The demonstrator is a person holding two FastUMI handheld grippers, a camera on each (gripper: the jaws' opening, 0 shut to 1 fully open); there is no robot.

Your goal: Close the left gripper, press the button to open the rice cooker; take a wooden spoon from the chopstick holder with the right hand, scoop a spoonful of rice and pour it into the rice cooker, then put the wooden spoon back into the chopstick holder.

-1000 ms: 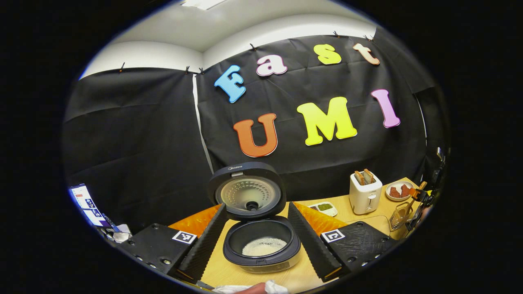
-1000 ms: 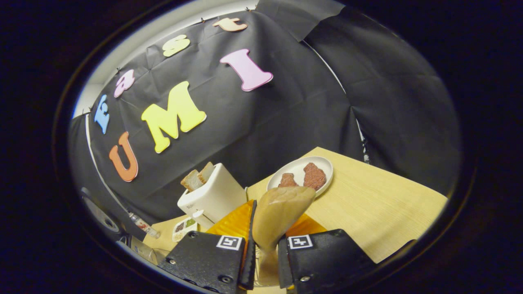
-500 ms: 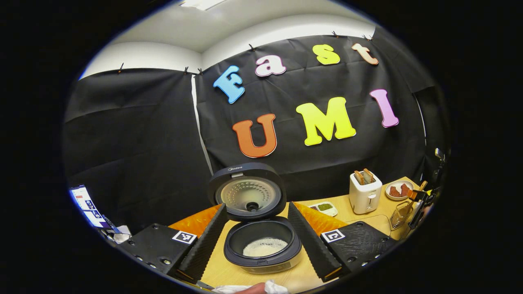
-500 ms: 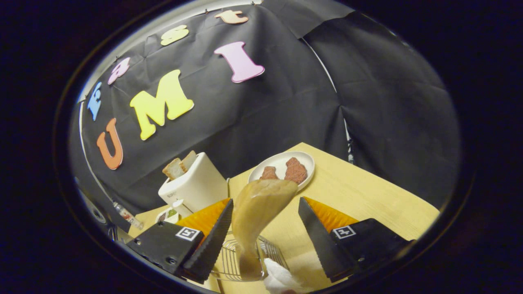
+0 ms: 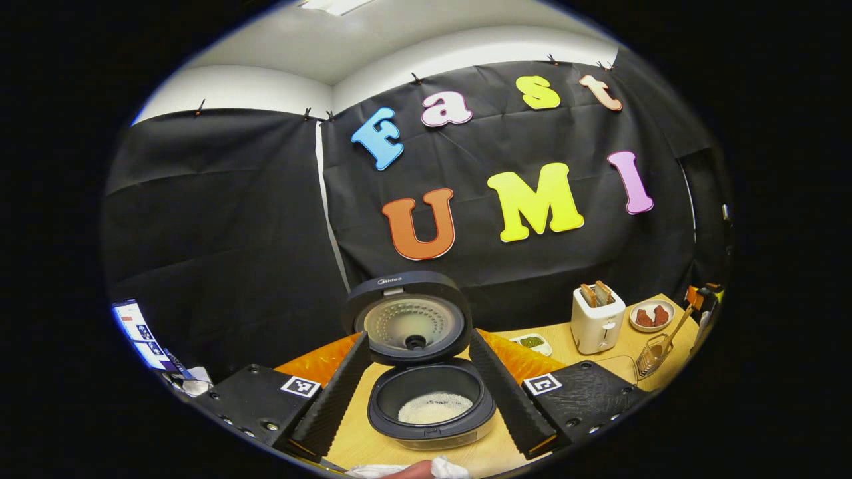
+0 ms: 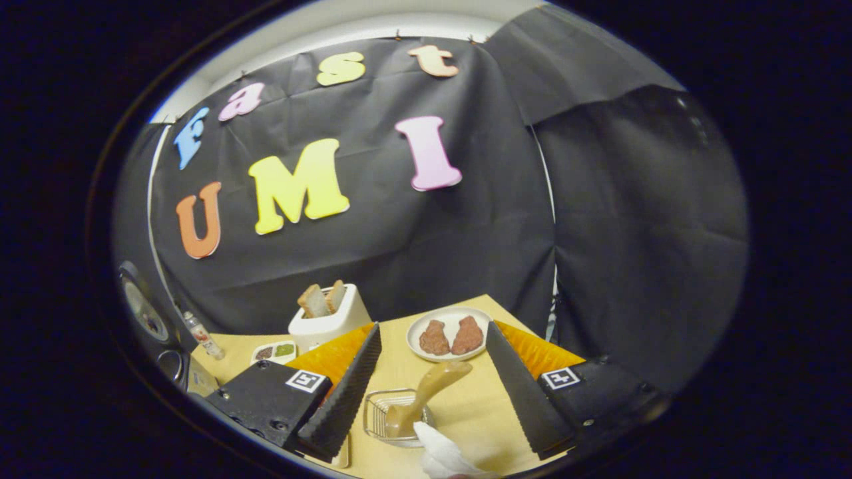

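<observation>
The wooden spoon [image 6: 429, 392] stands tilted in the wire holder [image 6: 386, 412] between the spread fingers of the right gripper [image 6: 429, 389], untouched. The left gripper [image 5: 419, 392], also spread wide, frames the open rice cooker [image 5: 426, 372] with rice inside.

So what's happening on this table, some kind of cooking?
A person works two handheld grippers. The rice cooker stands open with rice in its pot, framed by the open left gripper. The wooden spoon stands in the wire chopstick holder, and the right gripper is open around it without touching. The job looks nearly finished. A toaster and a plate sit nearby.
</observation>
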